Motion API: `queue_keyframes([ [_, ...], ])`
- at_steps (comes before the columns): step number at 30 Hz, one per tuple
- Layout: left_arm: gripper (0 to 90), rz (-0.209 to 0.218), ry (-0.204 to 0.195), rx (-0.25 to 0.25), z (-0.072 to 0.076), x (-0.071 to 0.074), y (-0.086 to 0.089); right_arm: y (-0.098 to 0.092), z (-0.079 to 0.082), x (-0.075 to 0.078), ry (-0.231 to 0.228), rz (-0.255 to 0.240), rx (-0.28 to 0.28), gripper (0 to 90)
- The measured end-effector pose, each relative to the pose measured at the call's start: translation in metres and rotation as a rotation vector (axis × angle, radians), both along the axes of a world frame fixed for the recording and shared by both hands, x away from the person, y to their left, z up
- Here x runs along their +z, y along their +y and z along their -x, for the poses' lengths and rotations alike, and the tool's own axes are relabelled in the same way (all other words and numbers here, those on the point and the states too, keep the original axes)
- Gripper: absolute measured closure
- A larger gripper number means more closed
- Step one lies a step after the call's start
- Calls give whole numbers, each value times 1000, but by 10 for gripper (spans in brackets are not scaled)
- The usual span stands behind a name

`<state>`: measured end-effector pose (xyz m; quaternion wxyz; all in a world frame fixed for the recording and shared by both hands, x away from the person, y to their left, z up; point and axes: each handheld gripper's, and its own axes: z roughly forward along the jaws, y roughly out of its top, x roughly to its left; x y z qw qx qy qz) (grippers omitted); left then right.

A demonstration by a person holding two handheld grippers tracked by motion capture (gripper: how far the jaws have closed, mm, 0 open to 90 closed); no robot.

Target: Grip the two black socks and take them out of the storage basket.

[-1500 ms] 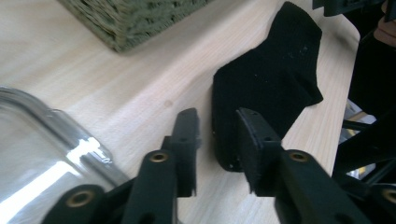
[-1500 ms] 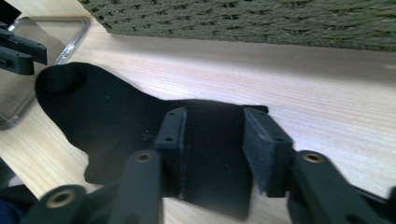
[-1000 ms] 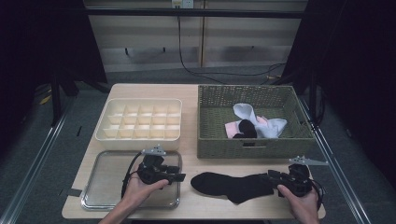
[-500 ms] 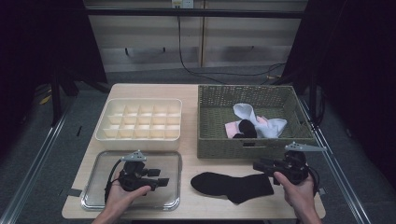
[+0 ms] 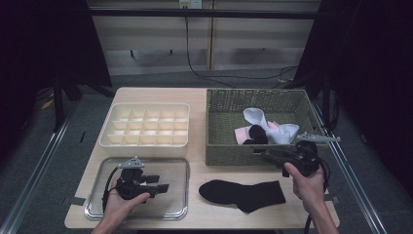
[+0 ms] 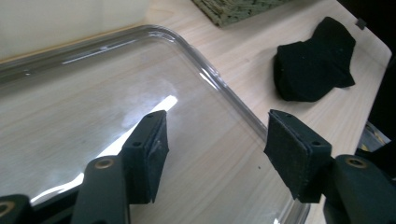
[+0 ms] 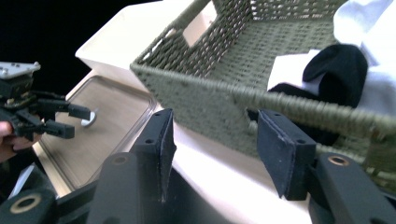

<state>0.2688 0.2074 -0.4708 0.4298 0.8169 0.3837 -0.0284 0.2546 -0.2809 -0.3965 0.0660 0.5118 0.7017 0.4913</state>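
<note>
A black sock (image 5: 243,194) lies flat on the table near the front edge; it also shows in the left gripper view (image 6: 313,65). My left gripper (image 5: 163,186) hovers over the clear tray (image 5: 181,165), left of the sock. Its jaws have just been opening and stand open with nothing between them (image 6: 215,135), above the tray's floor (image 6: 93,93). My right gripper (image 5: 258,153) is raised in front of the woven basket's front wall (image 5: 229,152), open and empty (image 7: 212,135). It points at the basket (image 7: 210,88).
The basket holds a white sock (image 5: 275,130), a pink one (image 5: 241,134) and a black one (image 5: 257,132). A cream compartment organiser (image 5: 146,126) stands behind the tray. Bare table lies between the tray and the sock.
My left hand has drawn left from the sock's end to over the tray. My right hand has lifted from the sock's other end up toward the basket. The sock stays put.
</note>
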Motion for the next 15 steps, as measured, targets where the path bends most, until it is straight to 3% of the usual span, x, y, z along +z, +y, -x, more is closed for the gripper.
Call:
queue_keyframes([
  [10, 370, 29, 6, -18, 2, 2, -1, -1, -29, 8, 22, 19, -16, 446],
  [15, 341, 20, -21, -16, 4, 3, -2, 1, -40, 8, 35, 41, -19, 466],
])
